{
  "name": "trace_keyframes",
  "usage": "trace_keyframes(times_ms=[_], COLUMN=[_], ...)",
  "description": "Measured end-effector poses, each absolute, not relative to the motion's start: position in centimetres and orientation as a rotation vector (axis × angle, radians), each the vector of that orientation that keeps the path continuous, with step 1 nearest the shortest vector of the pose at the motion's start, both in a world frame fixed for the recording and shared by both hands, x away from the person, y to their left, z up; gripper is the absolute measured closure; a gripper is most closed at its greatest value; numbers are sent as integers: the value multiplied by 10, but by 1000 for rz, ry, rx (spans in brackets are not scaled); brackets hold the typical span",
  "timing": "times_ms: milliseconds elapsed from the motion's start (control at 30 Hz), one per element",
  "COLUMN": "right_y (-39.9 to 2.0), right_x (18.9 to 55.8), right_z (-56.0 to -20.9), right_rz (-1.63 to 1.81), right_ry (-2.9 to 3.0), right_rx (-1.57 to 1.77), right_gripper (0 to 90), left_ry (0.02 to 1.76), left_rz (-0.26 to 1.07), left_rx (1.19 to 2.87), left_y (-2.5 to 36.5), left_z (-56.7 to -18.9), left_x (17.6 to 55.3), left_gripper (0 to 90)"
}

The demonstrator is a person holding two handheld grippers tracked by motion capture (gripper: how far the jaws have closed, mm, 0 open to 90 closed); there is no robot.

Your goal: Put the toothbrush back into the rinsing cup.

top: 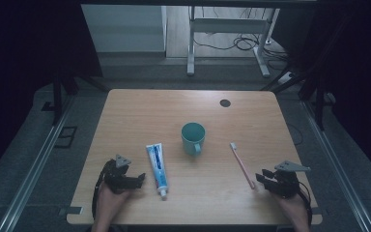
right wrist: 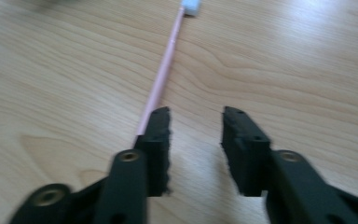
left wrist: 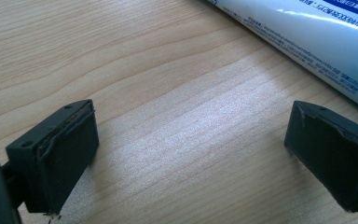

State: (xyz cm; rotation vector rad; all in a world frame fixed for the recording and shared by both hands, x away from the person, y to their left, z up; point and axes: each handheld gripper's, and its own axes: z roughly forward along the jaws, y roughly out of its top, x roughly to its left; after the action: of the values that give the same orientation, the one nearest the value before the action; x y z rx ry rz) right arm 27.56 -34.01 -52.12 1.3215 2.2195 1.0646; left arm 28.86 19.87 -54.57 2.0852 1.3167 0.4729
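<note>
Pale wooden tabletop (top: pixel 207 193): left gripper (top: pixel 137 181) fingers are spread wide beside the white-and-blue toothpaste tube (top: pixel 157 164); right gripper (top: pixel 262 177) fingers are parted, empty, the thin pink toothbrush (top: pixel 242 165) just outside one.

Bare counter (top: pixel 140 111) runs across the whole far half, with only a small dark cap (top: pixel 225 103) set flush near the back edge. In the middle stands a teal mug (top: pixel 193 137), the one tall thing in the way. The toothpaste tube (top: pixel 157 164) lies flat between the mug and the left gripper (top: pixel 134 181), open wood between. The pink toothbrush (top: pixel 241 164) lies just beside the right gripper (top: pixel 262 178), its handle touching one of the fingers (right wrist: pixel 156 140); the gap between those fingers holds nothing.
</note>
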Motion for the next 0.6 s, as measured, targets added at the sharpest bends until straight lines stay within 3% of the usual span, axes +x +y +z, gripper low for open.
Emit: trace_keyframes(times_ms=[233, 600], right_y=[-325, -298], right_x=[270, 268], right_z=[-512, -520], right_rz=[1116, 1108], right_ry=[2281, 2420], right_rx=[1268, 1191], right_gripper=[896, 892], left_ry=[1318, 1318], left_rz=[471, 472], left_rx=[2085, 2085], left_y=[199, 199], left_z=[-546, -546], left_x=[289, 289], left_gripper=[27, 27])
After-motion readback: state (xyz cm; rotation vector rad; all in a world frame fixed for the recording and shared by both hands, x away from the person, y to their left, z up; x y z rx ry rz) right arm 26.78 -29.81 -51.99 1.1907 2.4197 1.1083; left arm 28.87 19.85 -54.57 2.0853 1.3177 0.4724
